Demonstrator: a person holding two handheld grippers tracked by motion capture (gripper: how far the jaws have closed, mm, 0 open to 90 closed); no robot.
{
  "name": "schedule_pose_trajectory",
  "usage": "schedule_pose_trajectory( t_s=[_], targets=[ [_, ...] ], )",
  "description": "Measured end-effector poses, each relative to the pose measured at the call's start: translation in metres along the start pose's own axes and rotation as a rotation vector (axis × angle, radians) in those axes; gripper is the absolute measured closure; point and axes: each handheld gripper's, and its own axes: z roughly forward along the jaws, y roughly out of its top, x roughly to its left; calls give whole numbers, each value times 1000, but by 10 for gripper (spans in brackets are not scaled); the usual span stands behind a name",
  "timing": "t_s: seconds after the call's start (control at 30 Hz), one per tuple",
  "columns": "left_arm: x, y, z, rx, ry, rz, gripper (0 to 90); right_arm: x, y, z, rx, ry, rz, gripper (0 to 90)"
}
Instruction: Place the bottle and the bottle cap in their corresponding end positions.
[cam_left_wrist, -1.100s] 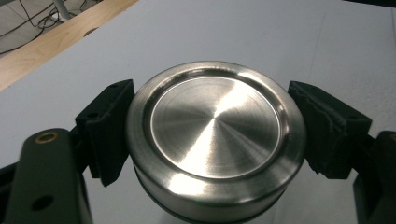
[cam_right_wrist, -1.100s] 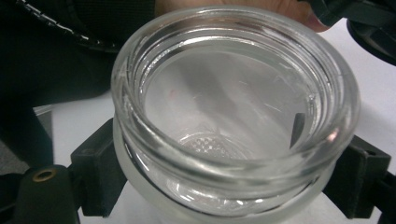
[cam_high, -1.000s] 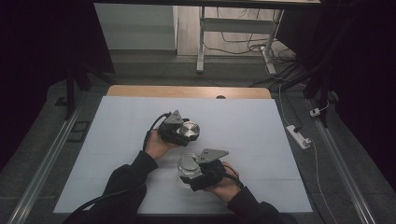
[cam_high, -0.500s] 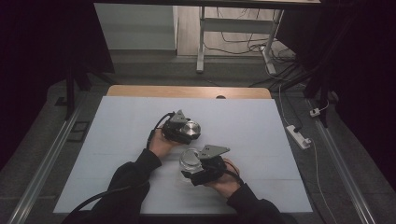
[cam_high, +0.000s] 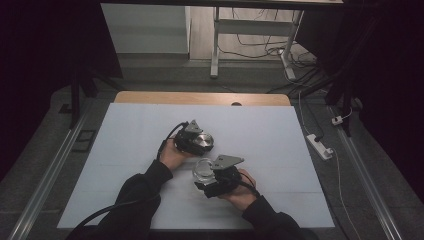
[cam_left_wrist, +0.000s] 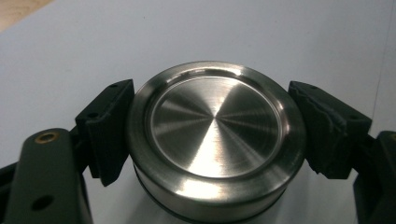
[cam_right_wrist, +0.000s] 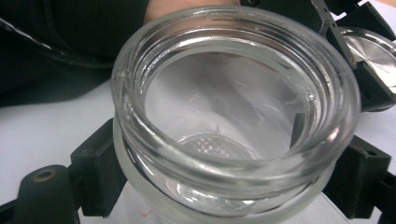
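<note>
A round brushed-steel lid (cam_left_wrist: 215, 135) sits between the jaws of my left gripper (cam_left_wrist: 215, 128), which is shut on its rim, with one black pad (cam_left_wrist: 109, 123) on each side. In the high view the lid (cam_high: 203, 141) and left gripper (cam_high: 192, 139) are low over the white table (cam_high: 280, 135), near its middle. My right gripper (cam_right_wrist: 229, 189) is shut on a clear, empty glass jar (cam_right_wrist: 233, 116), mouth towards the camera. In the high view the jar (cam_high: 201, 170) and right gripper (cam_high: 216, 179) lie just in front of the lid.
A wooden strip (cam_high: 200, 98) borders the table's far edge. A power strip (cam_high: 320, 146) and cables lie on the floor to the right. A desk frame (cam_high: 216, 40) stands beyond the table. The person's dark sleeves (cam_high: 135, 200) come in from the bottom.
The left gripper with the lid has sunk a little and shifted slightly towards the jar. The right gripper and jar have stayed where they were.
</note>
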Motion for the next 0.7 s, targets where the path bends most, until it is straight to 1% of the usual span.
schedule_pose_trajectory(
  t_s=[0.03,0.17,0.3,0.4,0.5,0.6,0.7],
  targets=[
    [0,0,1,5,-6,1,199,0,-1,1,4,-5,-4,144],
    [-2,-1,4,37,-6,16,199,-1,-3,4,16,-12,-11,143],
    [-2,-3,7,64,0,22,199,-1,-4,4,13,-16,-10,143],
    [-3,-4,10,99,11,42,198,-1,-4,5,9,-17,-12,143],
    [-2,-4,10,98,6,34,198,-1,-5,5,7,-16,-11,142],
    [-2,-5,12,130,11,49,196,-1,-5,5,6,-17,-10,141],
    [-1,-5,12,134,4,37,197,-1,-6,5,3,-14,-7,140]
  ],
)
